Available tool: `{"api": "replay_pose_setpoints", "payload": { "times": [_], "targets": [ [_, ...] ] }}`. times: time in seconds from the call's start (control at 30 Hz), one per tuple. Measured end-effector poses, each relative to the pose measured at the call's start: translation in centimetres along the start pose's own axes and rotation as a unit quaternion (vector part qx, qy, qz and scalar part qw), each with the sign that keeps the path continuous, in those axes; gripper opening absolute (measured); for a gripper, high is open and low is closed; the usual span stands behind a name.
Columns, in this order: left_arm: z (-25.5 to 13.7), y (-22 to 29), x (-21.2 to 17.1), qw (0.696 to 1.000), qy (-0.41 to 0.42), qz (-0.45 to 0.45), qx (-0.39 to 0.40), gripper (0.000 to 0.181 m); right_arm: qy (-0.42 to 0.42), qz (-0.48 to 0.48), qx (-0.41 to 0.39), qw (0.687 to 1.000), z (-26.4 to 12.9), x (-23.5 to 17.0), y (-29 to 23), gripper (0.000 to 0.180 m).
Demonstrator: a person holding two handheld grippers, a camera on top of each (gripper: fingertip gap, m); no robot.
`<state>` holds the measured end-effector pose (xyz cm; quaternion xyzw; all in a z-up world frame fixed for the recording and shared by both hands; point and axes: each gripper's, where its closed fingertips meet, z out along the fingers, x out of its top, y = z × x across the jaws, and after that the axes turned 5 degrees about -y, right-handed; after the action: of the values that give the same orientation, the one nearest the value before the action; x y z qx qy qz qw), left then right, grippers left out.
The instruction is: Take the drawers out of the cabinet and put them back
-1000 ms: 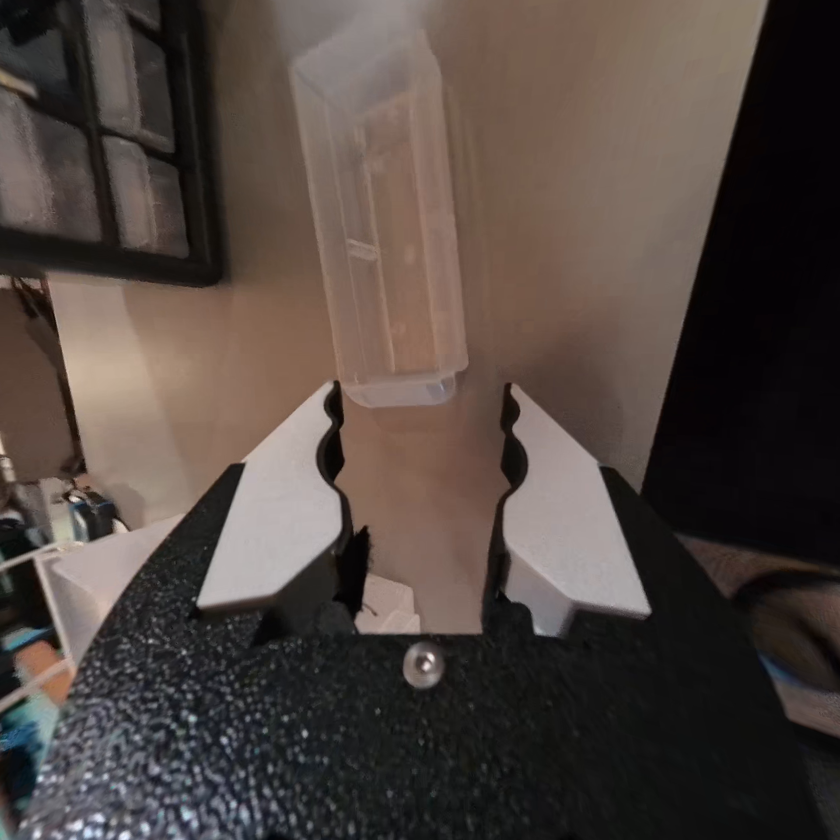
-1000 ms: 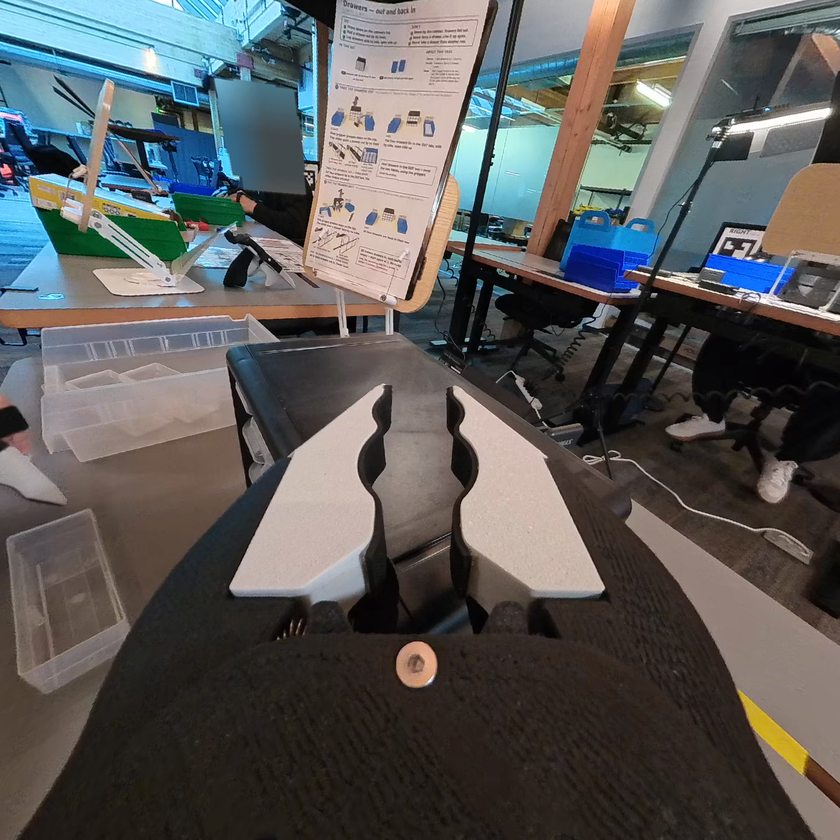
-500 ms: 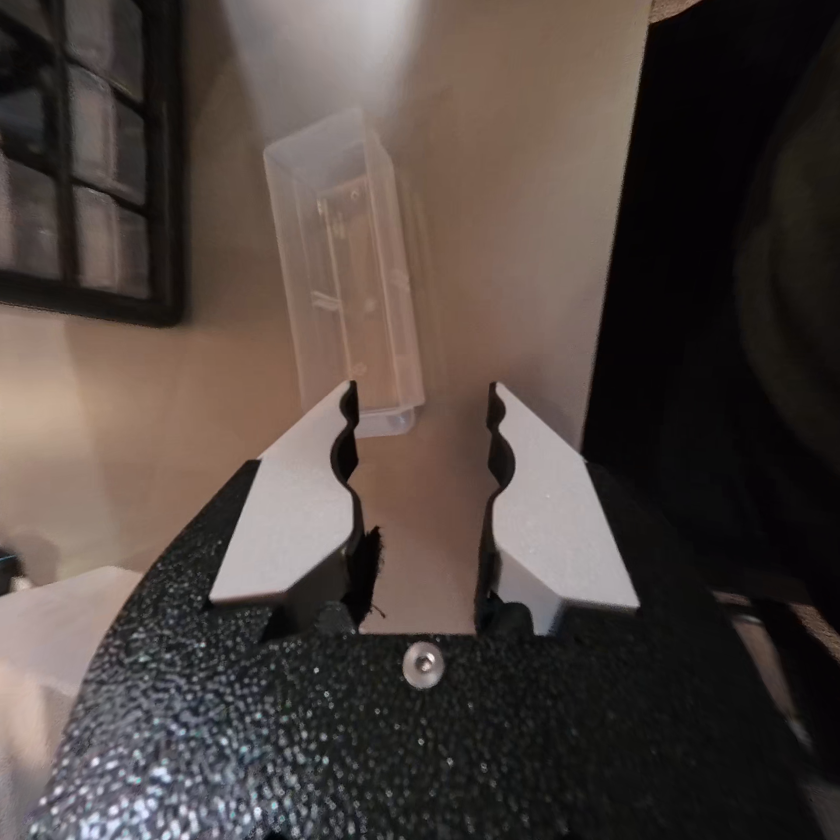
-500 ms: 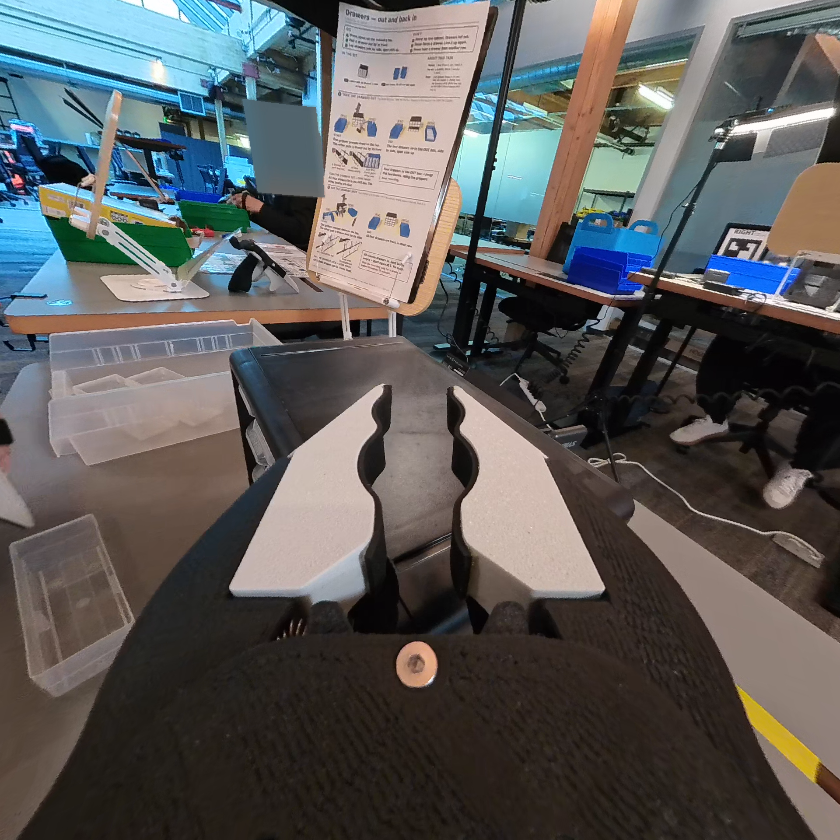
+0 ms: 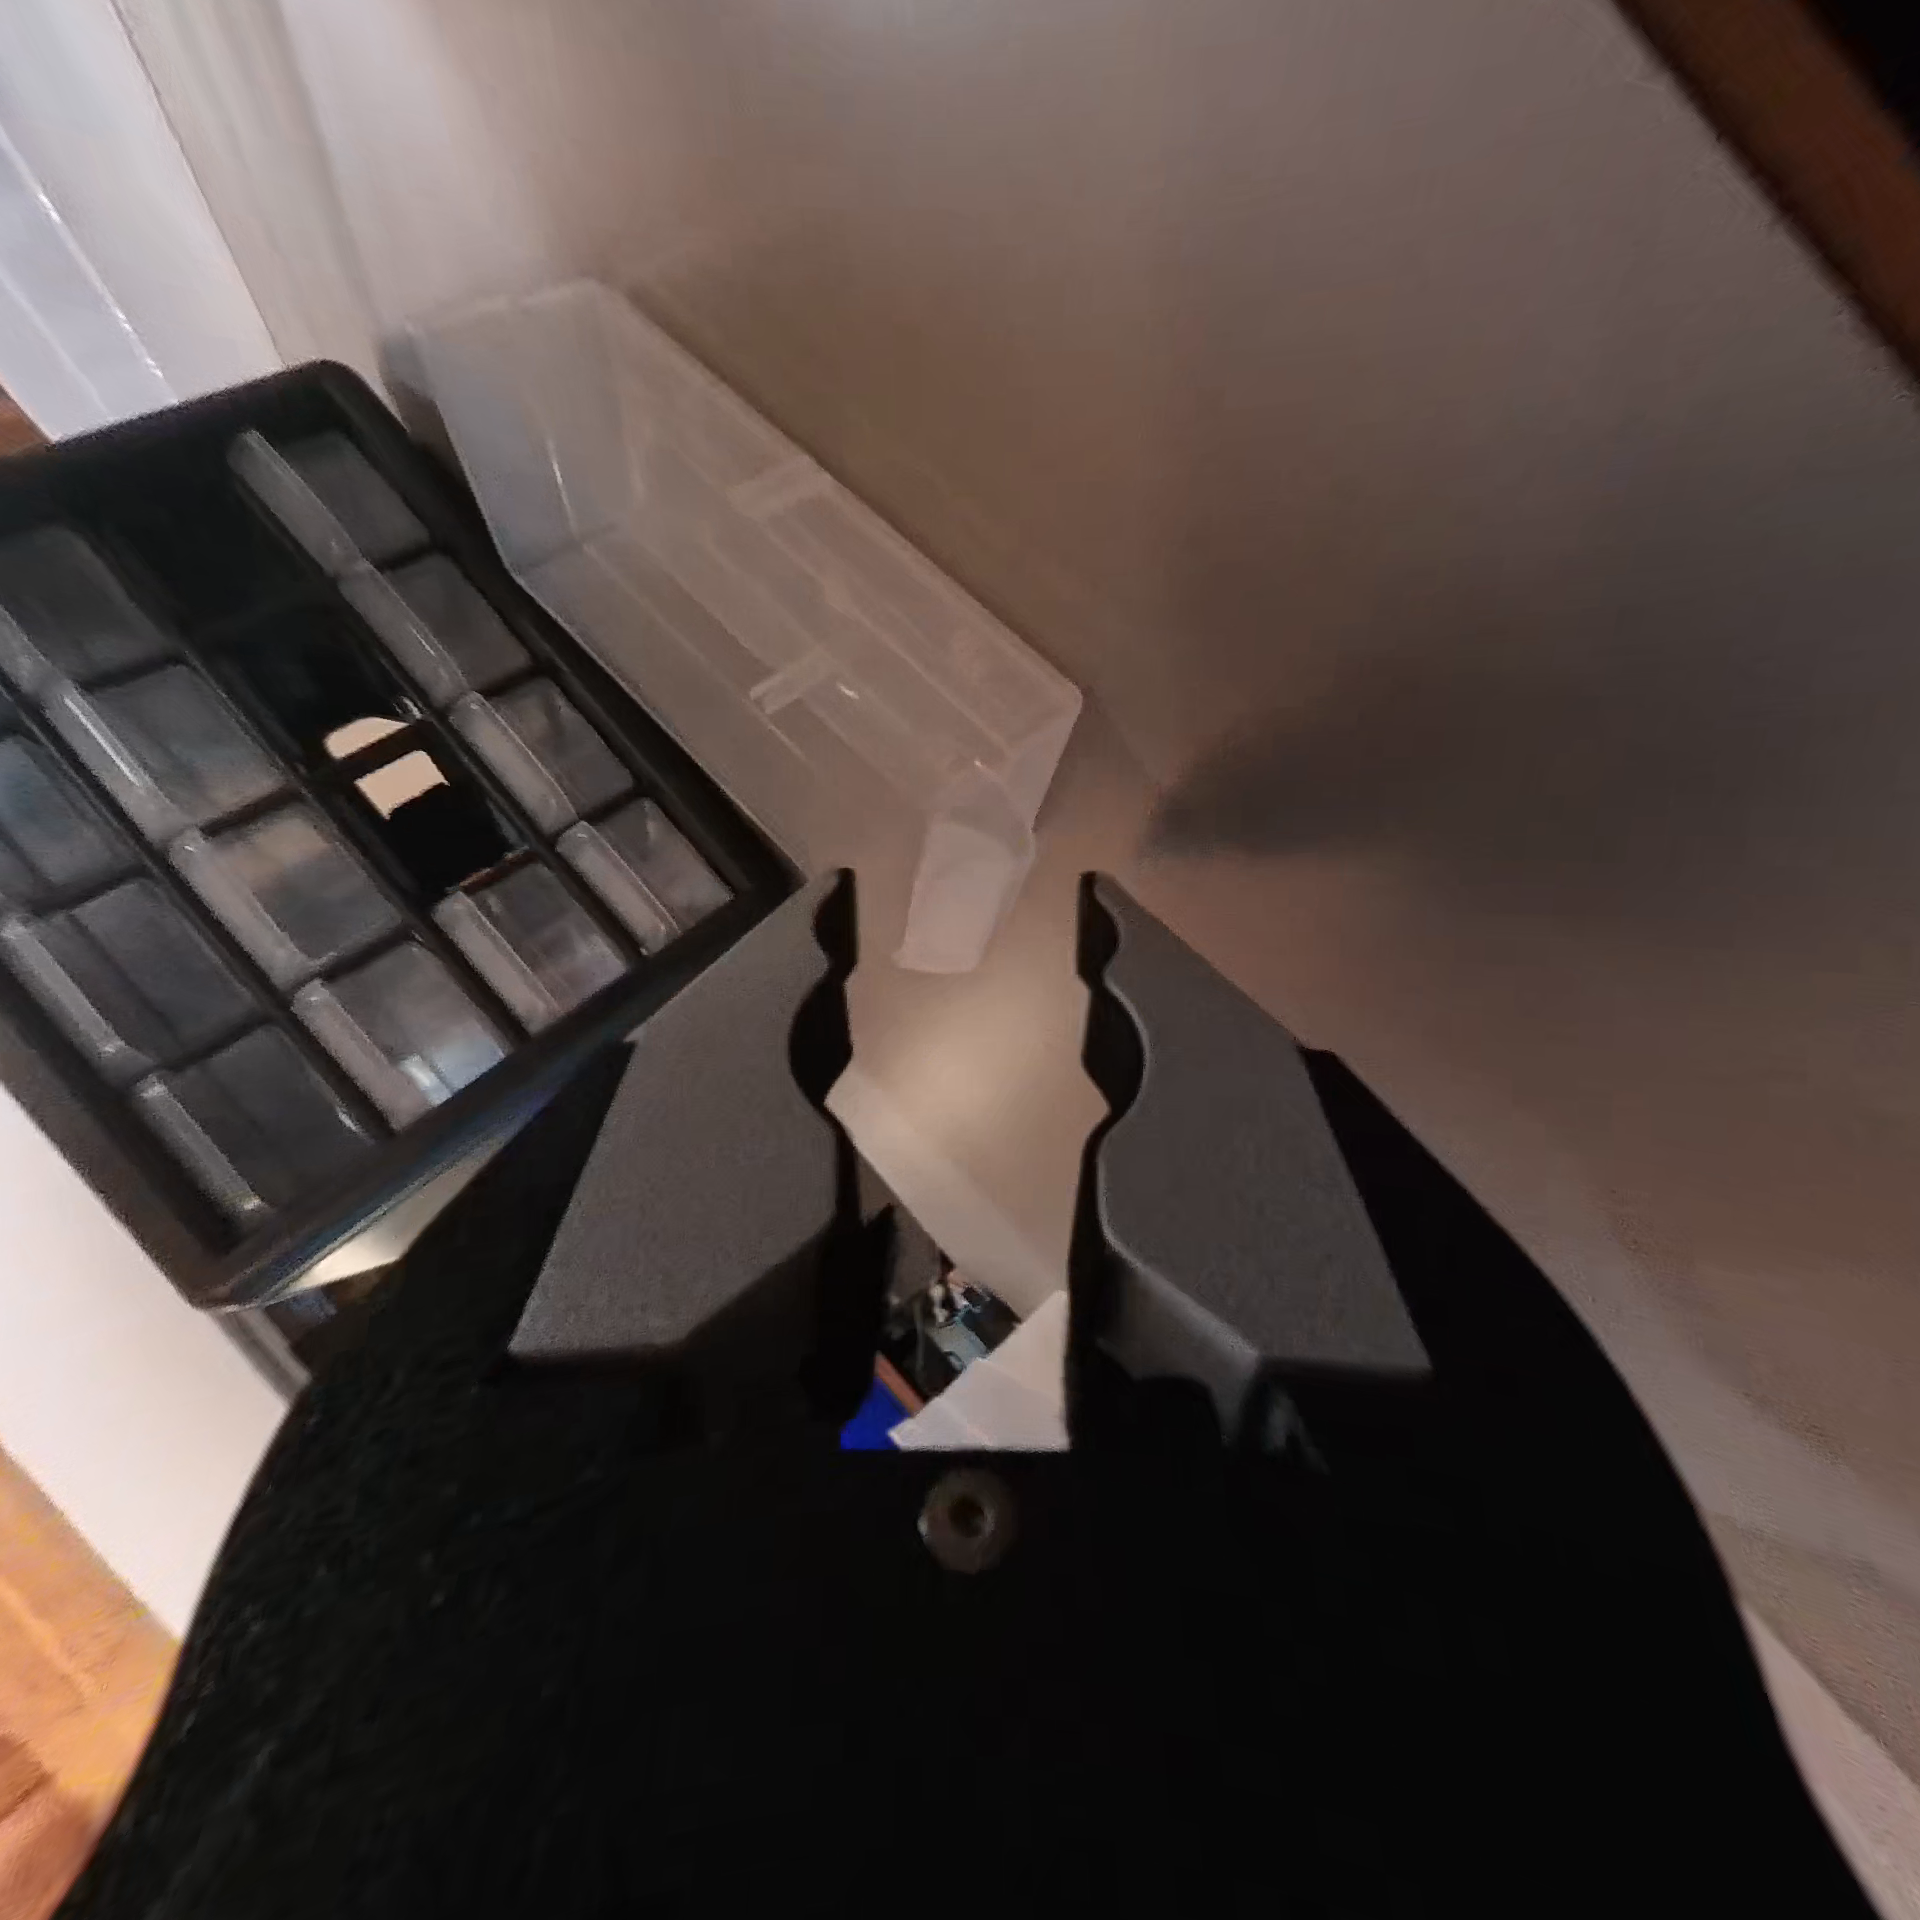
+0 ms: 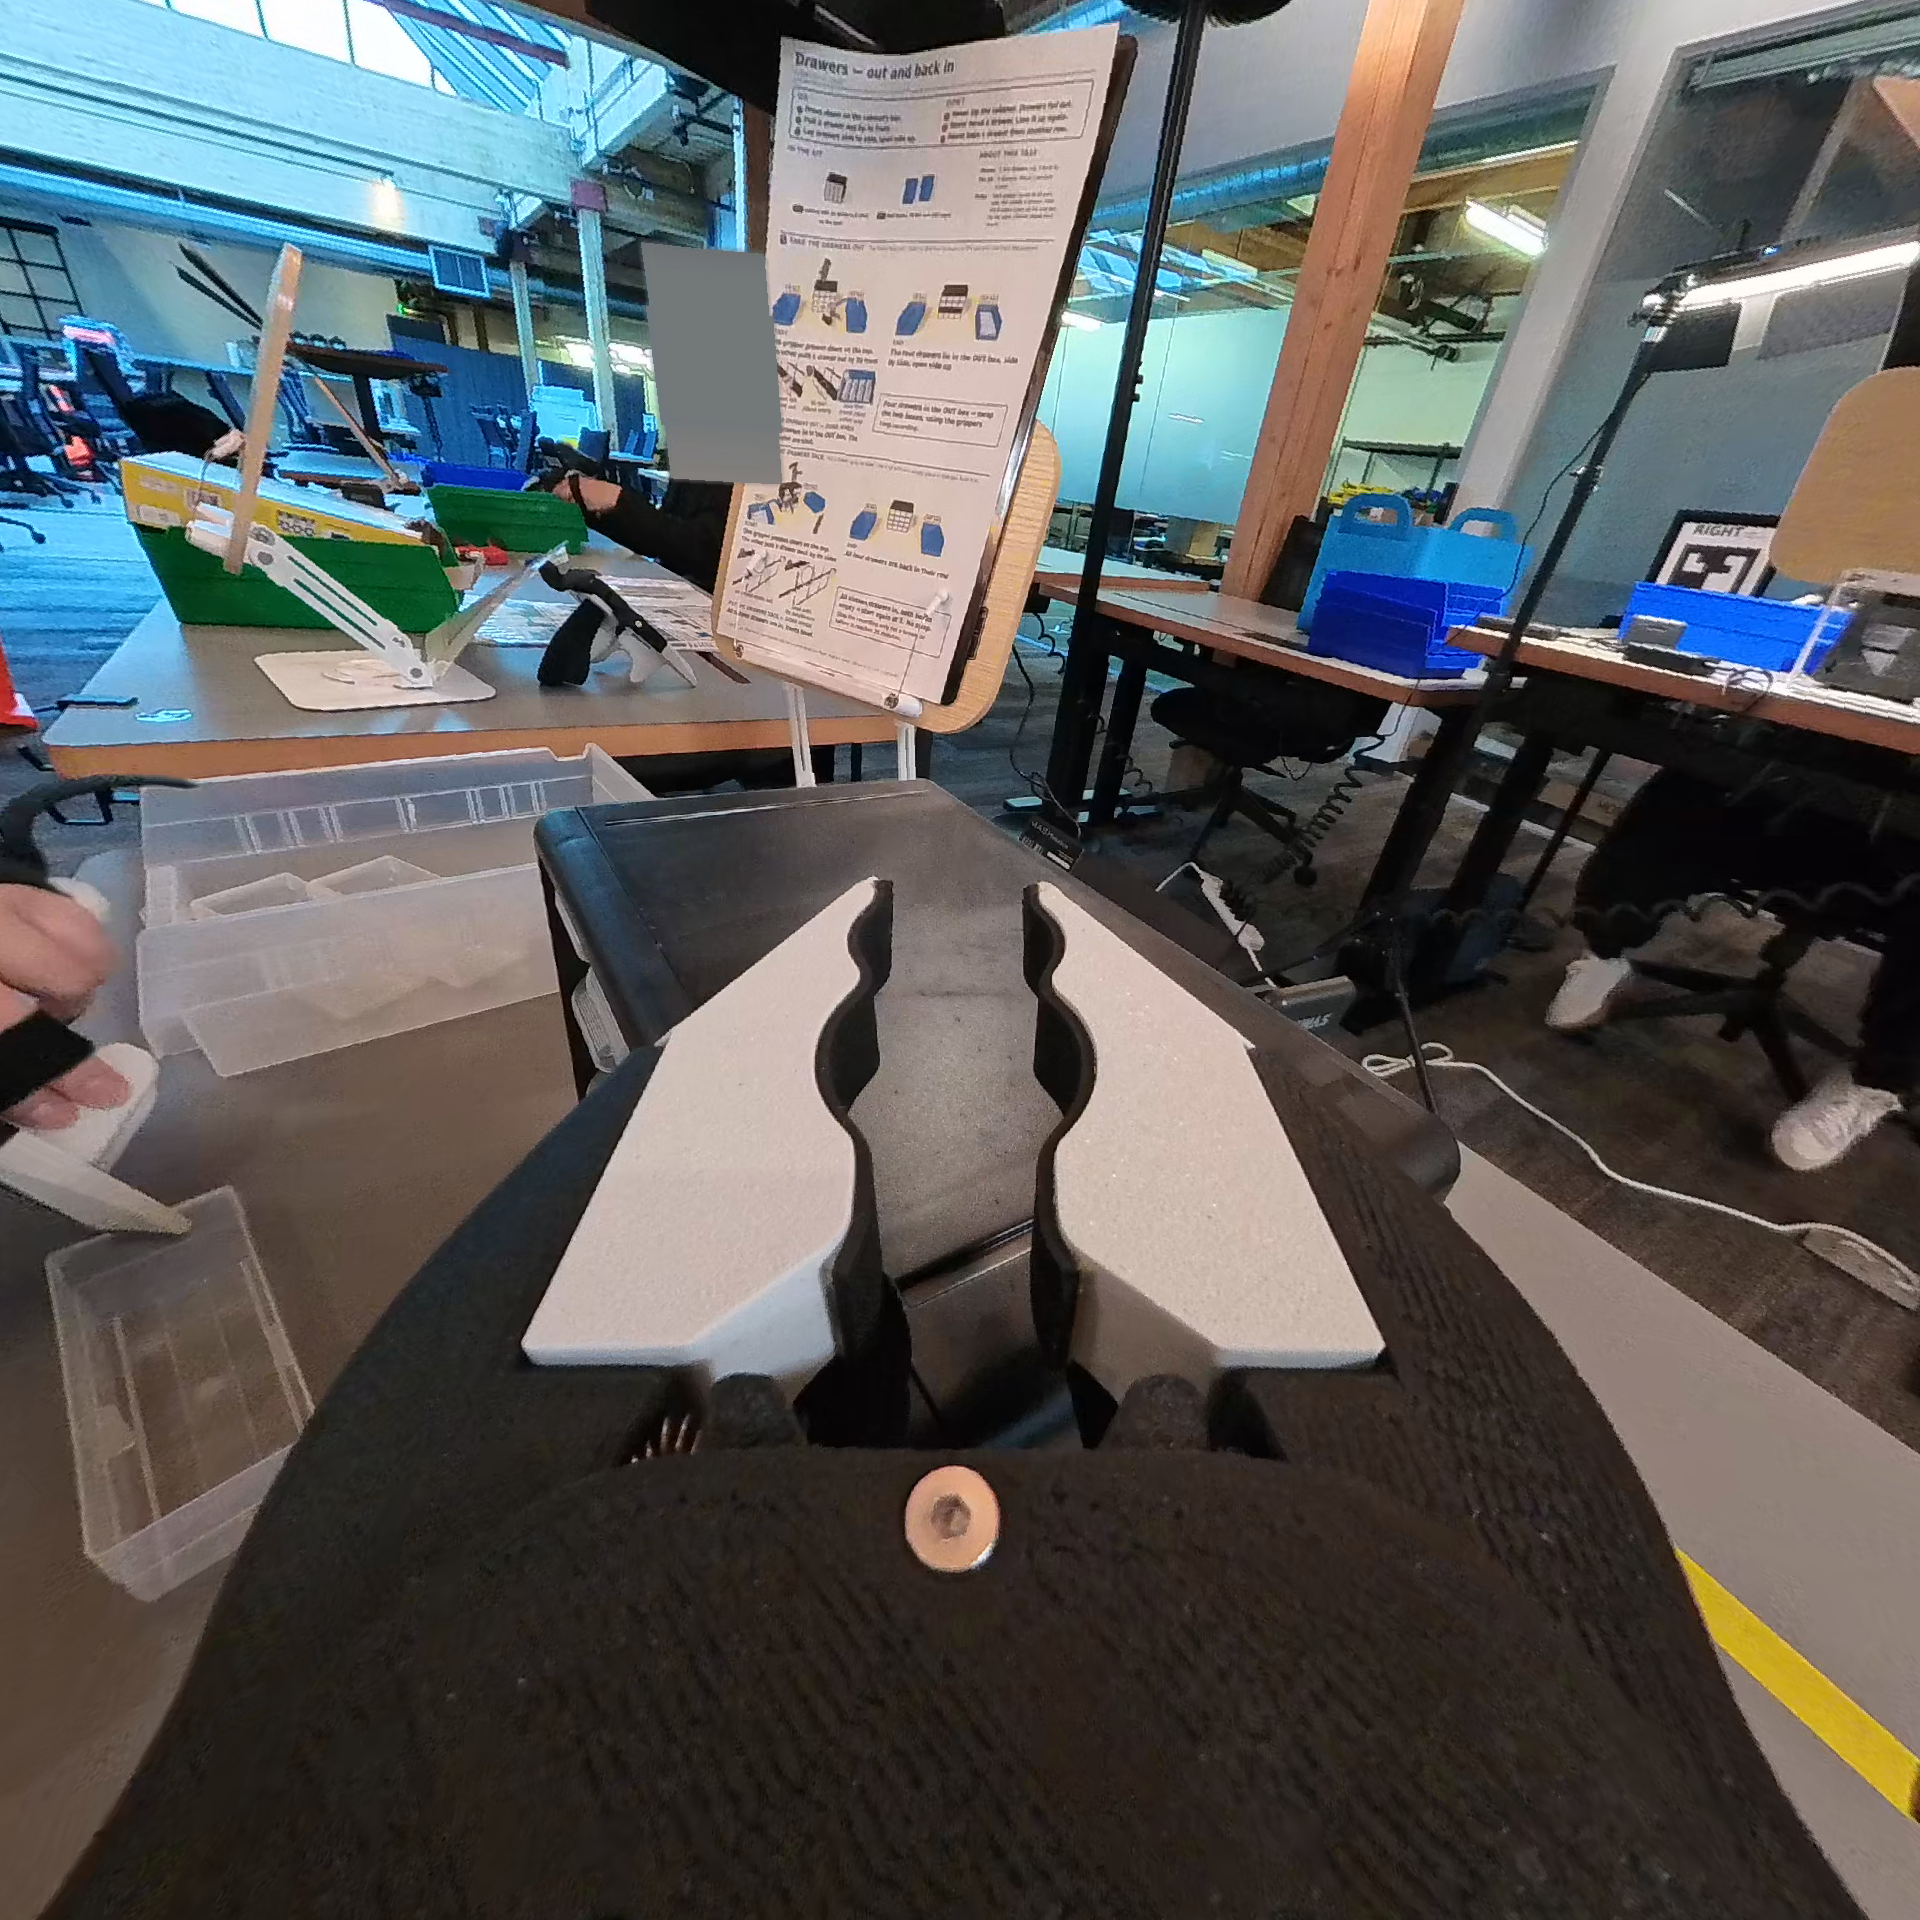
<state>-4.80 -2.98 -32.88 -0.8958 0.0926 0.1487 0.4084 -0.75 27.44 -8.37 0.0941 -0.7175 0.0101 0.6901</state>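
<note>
A clear plastic drawer (image 5: 748, 623) lies on the table beside the black cabinet (image 5: 312, 831). The cabinet holds several clear drawers and has empty slots (image 5: 416, 800). My left gripper (image 5: 961, 914) is open, and the drawer's front tab (image 5: 945, 904) sits between its fingertips without being squeezed. In the right wrist view the same drawer (image 6: 177, 1382) lies at the lower left, with a left gripper fingertip (image 6: 104, 1205) at its far end. My right gripper (image 6: 958, 894) rests low over the cabinet's top (image 6: 779, 862), its jaws a narrow gap apart and empty.
A large clear bin (image 6: 343, 935) with more clear drawers stands on the grey table (image 6: 416, 1143) left of the cabinet. An instruction sheet on a stand (image 6: 914, 364) rises behind the cabinet. The table's right edge carries a yellow tape strip (image 6: 1787, 1683).
My left gripper has swung and tilted, so the cabinet front now shows beside the drawer and the drawer's tab lies between the fingertips. The right gripper has stayed on the cabinet top.
</note>
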Motion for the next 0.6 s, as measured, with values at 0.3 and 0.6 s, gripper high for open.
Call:
{"api": "replay_pose_setpoints", "payload": {
  "times": [0.3,0.6],
  "targets": [
    [0.1,-3.3,0.5,0.993,-0.031,-0.117,0.002,0.016,0.005,0.008,0.005,1.000,0.0,0.0,0.0,0.024],
    [0.3,-9.4,2.1,0.914,-0.098,-0.386,-0.075,0.016,0.001,0.003,0.000,1.000,0.0,0.0,0.0,0.024]
  ]
}}
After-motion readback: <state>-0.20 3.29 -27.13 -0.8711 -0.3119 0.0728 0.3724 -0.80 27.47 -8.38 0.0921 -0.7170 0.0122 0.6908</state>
